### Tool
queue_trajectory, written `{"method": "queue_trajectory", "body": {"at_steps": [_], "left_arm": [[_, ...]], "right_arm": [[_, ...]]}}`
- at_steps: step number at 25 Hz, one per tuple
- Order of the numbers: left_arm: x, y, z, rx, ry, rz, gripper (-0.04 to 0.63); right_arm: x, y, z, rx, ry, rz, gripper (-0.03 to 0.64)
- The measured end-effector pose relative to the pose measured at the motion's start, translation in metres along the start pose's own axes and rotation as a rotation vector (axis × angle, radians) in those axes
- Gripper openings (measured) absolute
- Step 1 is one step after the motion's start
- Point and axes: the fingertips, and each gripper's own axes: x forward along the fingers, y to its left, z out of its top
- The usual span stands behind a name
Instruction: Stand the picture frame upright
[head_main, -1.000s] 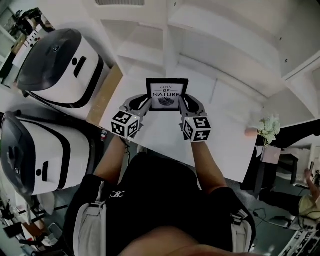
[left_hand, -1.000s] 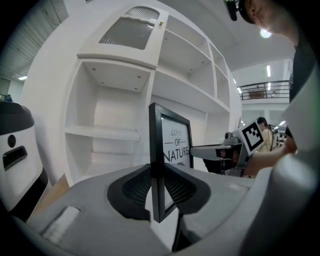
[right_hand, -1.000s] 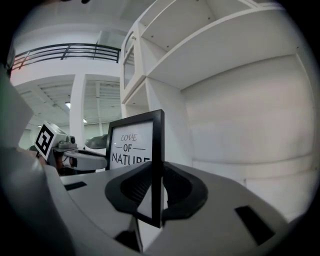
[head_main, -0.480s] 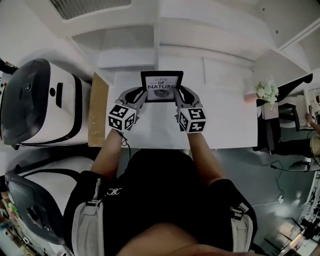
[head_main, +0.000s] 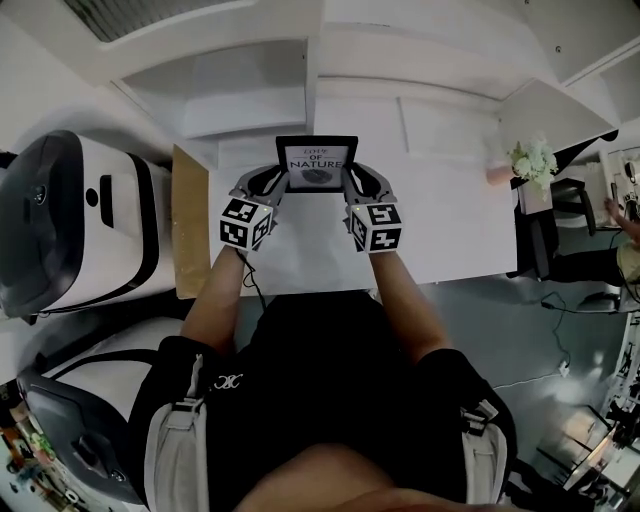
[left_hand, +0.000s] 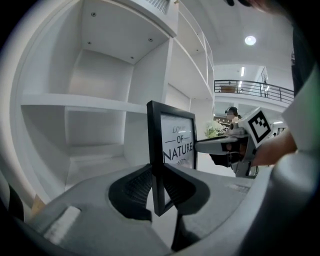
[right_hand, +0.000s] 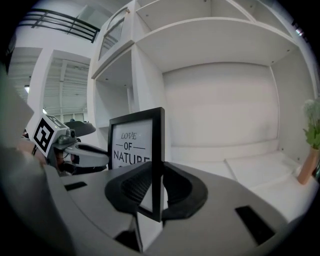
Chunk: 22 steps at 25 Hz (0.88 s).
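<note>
A black picture frame (head_main: 316, 163) with a "LOVE OF NATURE" print stands upright over the white table (head_main: 440, 235), facing me. My left gripper (head_main: 282, 182) is shut on its left edge (left_hand: 154, 145); its jaws have just been closing with the frame between them. My right gripper (head_main: 348, 182) is shut on the right edge (right_hand: 159, 150). In both gripper views the ribbed pads press on the black moulding. The frame's bottom edge is hidden behind the jaws, so I cannot tell whether it touches the table.
White open shelves (head_main: 250, 90) rise right behind the frame. A small vase of flowers (head_main: 530, 160) stands at the table's right end. A brown board (head_main: 188, 225) lies along the table's left edge, beside two large white machines (head_main: 70, 230).
Both grippers have carried the frame lower and farther from my body, toward the shelves. It now looks smaller and more upright in the head view, which itself has shifted.
</note>
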Motion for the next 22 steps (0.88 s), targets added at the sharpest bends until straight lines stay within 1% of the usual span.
{"method": "queue_trajectory", "body": {"at_steps": [12, 17, 19, 22], "left_arm": [[0.026, 0.023, -0.040, -0.022, 0.084, -0.025, 0.069], [0.037, 0.030, -0.047, -0.001, 0.110, -0.028, 0.066], [0.040, 0.032, -0.049, -0.003, 0.112, -0.031, 0.066], [0.042, 0.033, -0.049, -0.037, 0.091, -0.044, 0.067]], "right_arm": [[0.042, -0.009, -0.036, -0.002, 0.095, -0.036, 0.071], [0.058, -0.017, -0.046, 0.001, 0.131, -0.051, 0.069], [0.062, -0.018, -0.049, -0.002, 0.135, -0.056, 0.071], [0.063, -0.020, -0.047, -0.005, 0.122, -0.060, 0.071]]}}
